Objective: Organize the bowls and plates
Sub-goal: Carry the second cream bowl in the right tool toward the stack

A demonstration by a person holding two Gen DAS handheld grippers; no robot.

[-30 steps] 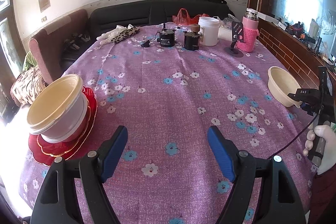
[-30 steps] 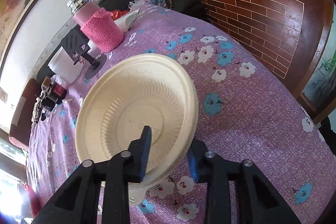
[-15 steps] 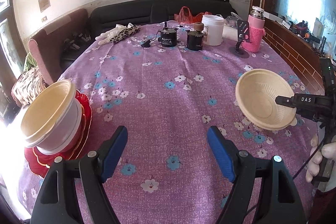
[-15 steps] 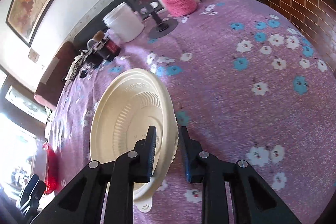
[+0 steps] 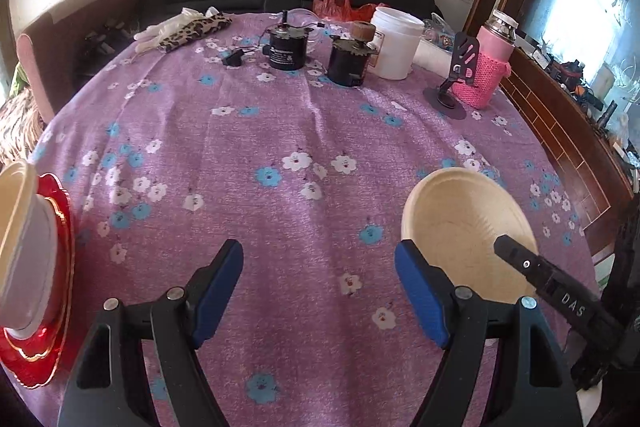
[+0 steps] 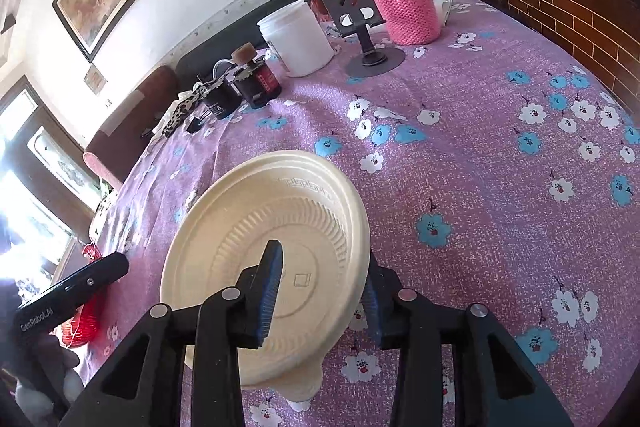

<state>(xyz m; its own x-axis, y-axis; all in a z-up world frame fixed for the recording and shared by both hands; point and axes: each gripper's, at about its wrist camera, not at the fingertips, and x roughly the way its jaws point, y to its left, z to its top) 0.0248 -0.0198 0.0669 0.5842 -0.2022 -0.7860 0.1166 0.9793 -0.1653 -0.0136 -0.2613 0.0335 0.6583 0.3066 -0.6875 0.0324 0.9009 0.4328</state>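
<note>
My right gripper [image 6: 320, 287] is shut on the rim of a cream disposable bowl [image 6: 256, 251], held above the purple flowered tablecloth and tilted toward the left. The same bowl [image 5: 464, 231] shows in the left wrist view at the right, just beyond my left gripper's right finger. My left gripper [image 5: 320, 291] is open and empty, low over the cloth. At the far left edge stands a stack: a cream bowl [image 5: 14, 203] in a white bowl [image 5: 28, 267] on a red plate [image 5: 44, 339]. The red plate [image 6: 86, 311] also shows in the right wrist view.
At the table's far side stand two black jars [image 5: 286, 49], a white tub [image 5: 394, 41], a phone stand [image 5: 456, 75] and a pink-sleeved flask [image 5: 488, 67]. A leopard-print cloth [image 5: 192, 31] lies back left. A brick-pattern wooden ledge [image 6: 580, 11] borders the right.
My right gripper has carried the cream bowl leftward across the table, closer to my left gripper. The left gripper stays open; its view has shifted right, pushing the stack toward the frame's edge.
</note>
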